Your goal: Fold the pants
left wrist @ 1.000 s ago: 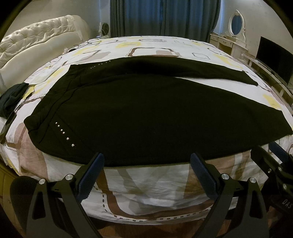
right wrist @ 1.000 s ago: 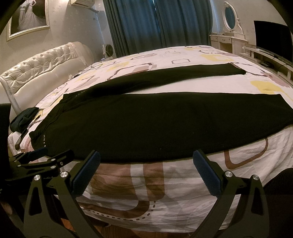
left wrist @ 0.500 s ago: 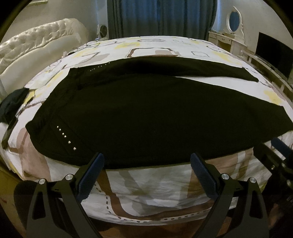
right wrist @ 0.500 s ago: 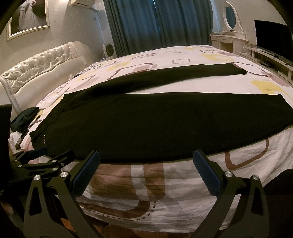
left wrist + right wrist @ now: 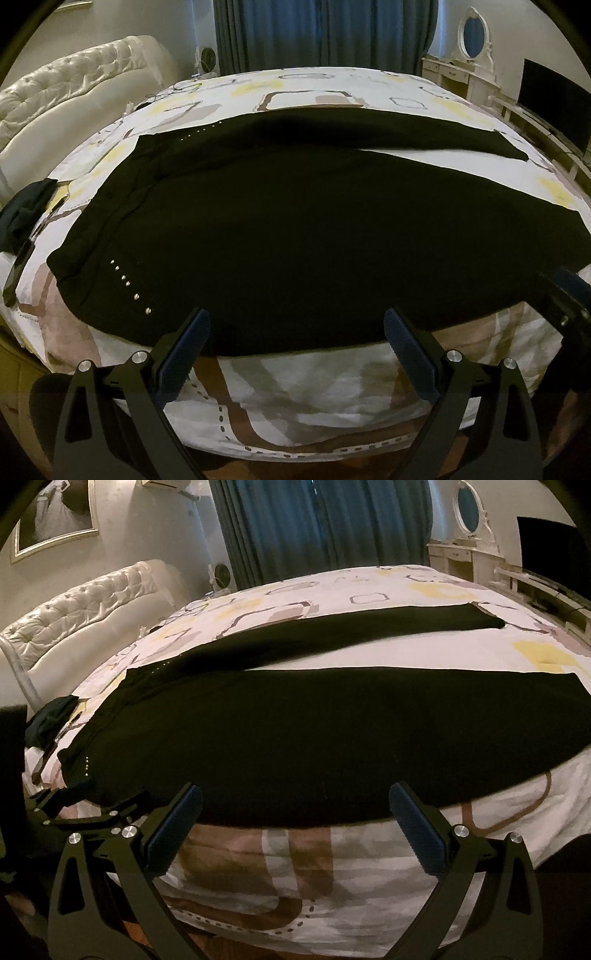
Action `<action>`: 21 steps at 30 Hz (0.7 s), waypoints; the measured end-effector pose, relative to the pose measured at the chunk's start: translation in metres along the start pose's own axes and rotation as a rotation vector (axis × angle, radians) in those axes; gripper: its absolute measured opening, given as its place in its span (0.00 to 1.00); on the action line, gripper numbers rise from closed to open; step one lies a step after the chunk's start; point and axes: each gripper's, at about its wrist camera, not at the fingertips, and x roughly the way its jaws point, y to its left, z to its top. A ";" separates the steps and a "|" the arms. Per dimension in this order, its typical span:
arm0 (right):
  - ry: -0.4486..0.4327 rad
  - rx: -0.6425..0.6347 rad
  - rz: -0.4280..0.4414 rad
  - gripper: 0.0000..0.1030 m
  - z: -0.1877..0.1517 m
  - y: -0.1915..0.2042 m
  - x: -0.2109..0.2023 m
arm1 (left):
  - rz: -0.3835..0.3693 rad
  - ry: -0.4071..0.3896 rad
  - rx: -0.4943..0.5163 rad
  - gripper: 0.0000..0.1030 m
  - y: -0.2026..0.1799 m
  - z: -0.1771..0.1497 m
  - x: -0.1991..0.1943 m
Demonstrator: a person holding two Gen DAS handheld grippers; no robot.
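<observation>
Black pants (image 5: pixel 280 236) lie spread flat on the patterned bed cover, waistband to the left with a row of small silver studs, both legs running right and splayed apart. The right wrist view shows the same pants (image 5: pixel 295 731). My left gripper (image 5: pixel 295 328) hovers open just above the pants' near edge by the hip. My right gripper (image 5: pixel 295 805) is open too, over the near leg's lower edge. Neither holds cloth. The left gripper's frame also shows at the lower left of the right wrist view.
The bed (image 5: pixel 317 391) has a white, brown and yellow cover and a tufted cream headboard (image 5: pixel 85 605) on the left. A dark cloth bundle (image 5: pixel 26 210) lies at the left edge. Blue curtains, a dressing table (image 5: pixel 461 554) and a television (image 5: pixel 550 103) stand behind.
Both grippers have crept forward and closer to the near edge of the pants. The pants have not moved.
</observation>
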 end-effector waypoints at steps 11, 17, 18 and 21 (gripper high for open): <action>-0.035 -0.040 0.067 0.98 0.074 0.015 0.013 | -0.322 0.015 -0.156 0.92 0.115 0.092 0.011; -0.021 -0.056 0.100 0.98 0.100 0.035 0.040 | -0.149 -0.089 -0.137 0.92 0.209 0.163 0.050; -0.012 -0.056 0.110 0.98 0.104 0.038 0.044 | -0.126 -0.078 -0.134 0.92 0.221 0.174 0.062; 0.022 -0.052 0.144 0.98 0.108 0.050 0.059 | -0.045 -0.043 -0.117 0.92 0.259 0.202 0.102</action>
